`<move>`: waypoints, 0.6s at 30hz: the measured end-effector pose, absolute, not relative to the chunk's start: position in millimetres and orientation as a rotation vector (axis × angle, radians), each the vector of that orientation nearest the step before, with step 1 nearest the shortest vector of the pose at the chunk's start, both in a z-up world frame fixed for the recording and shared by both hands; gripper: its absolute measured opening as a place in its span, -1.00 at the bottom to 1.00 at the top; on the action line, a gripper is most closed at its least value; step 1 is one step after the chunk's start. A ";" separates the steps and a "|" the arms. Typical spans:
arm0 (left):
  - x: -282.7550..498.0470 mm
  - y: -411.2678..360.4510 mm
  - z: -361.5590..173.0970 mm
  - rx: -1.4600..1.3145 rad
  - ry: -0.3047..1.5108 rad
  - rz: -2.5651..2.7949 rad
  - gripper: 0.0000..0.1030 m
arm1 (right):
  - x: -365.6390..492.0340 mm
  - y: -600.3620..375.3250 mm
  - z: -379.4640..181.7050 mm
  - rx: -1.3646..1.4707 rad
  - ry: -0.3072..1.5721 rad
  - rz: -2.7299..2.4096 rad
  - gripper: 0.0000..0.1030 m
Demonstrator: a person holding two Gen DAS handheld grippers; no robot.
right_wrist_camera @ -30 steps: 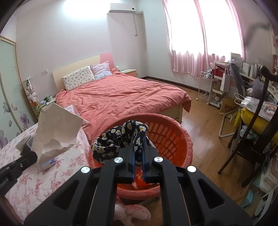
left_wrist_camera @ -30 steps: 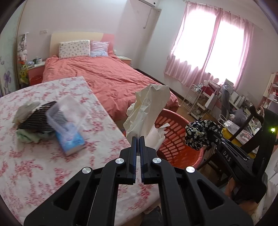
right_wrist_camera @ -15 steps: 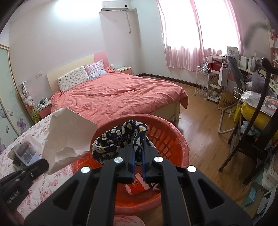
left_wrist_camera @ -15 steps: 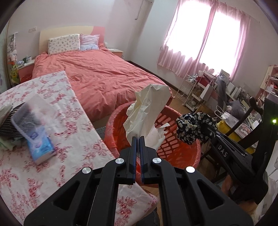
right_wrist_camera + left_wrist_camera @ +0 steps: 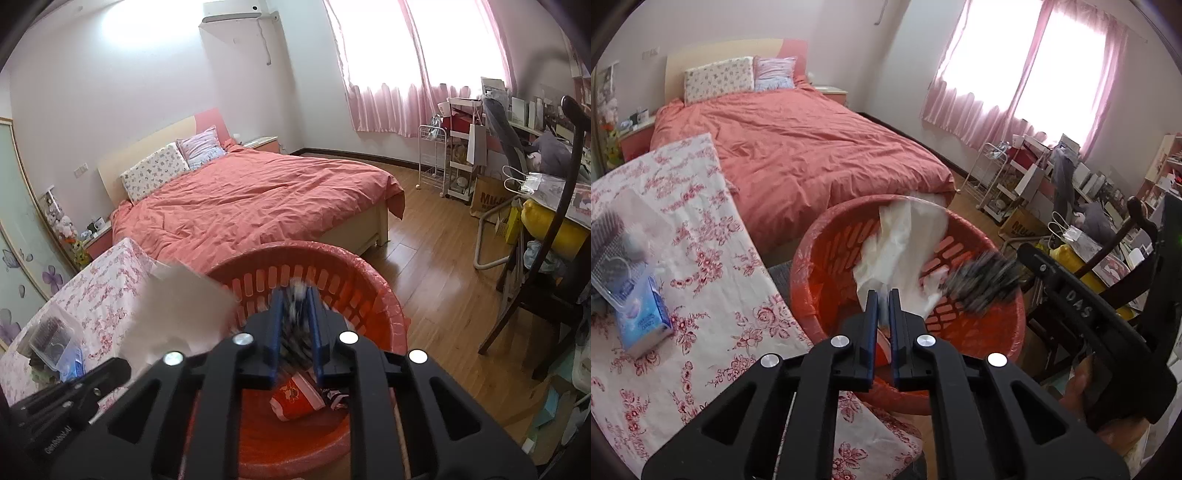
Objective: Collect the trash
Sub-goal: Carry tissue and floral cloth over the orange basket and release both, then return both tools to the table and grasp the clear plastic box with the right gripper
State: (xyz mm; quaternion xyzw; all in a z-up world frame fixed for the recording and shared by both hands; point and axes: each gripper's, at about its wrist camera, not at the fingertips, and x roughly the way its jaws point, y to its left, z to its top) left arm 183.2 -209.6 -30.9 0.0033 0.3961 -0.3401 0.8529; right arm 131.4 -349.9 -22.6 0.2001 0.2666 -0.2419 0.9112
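An orange-red slotted basket (image 5: 820, 266) (image 5: 369, 280) lined with plastic film stands on the floor beside the table. My left gripper (image 5: 882, 297) hangs over its near rim. Its jaws are opening to a narrow gap, and the white crumpled tissue (image 5: 905, 247) blurs just past the tips, over the basket. My right gripper (image 5: 295, 295) is above the basket too. Its jaws are opening, and the dark floral cloth (image 5: 295, 325) (image 5: 982, 280) streaks between them, loose. A red paper wrapper (image 5: 295, 398) lies in the basket's bottom.
A table with a rose-print cloth (image 5: 701, 258) lies to the left, bearing a blue tissue pack (image 5: 642, 325) and a clear box (image 5: 613, 254). Behind the basket is a bed (image 5: 812, 147). A dark wooden chair (image 5: 535, 295) and clutter fill the right. A hand (image 5: 1086, 384) holds the right gripper.
Both grippers moved forward and down over the basket. Both pairs of jaws parted, the right wider. The tissue and the floral cloth now blur and sit lower than before.
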 end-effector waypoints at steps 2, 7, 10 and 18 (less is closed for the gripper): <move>185.9 -208.4 -33.8 0.003 0.847 -0.709 -0.73 | 130.0 -349.2 -23.2 0.408 0.545 -0.505 -0.38; 186.8 -196.6 -33.9 -0.015 0.857 -0.677 -0.10 | 126.5 -346.0 -24.4 0.384 0.552 -0.521 -0.05; 185.1 -183.6 -30.5 -0.011 0.842 -0.643 0.18 | 125.4 -337.8 -22.4 0.344 0.554 -0.530 0.11; 181.8 -123.6 -22.4 0.013 0.783 -0.507 0.40 | 134.5 -302.3 -19.1 0.291 0.590 -0.474 0.17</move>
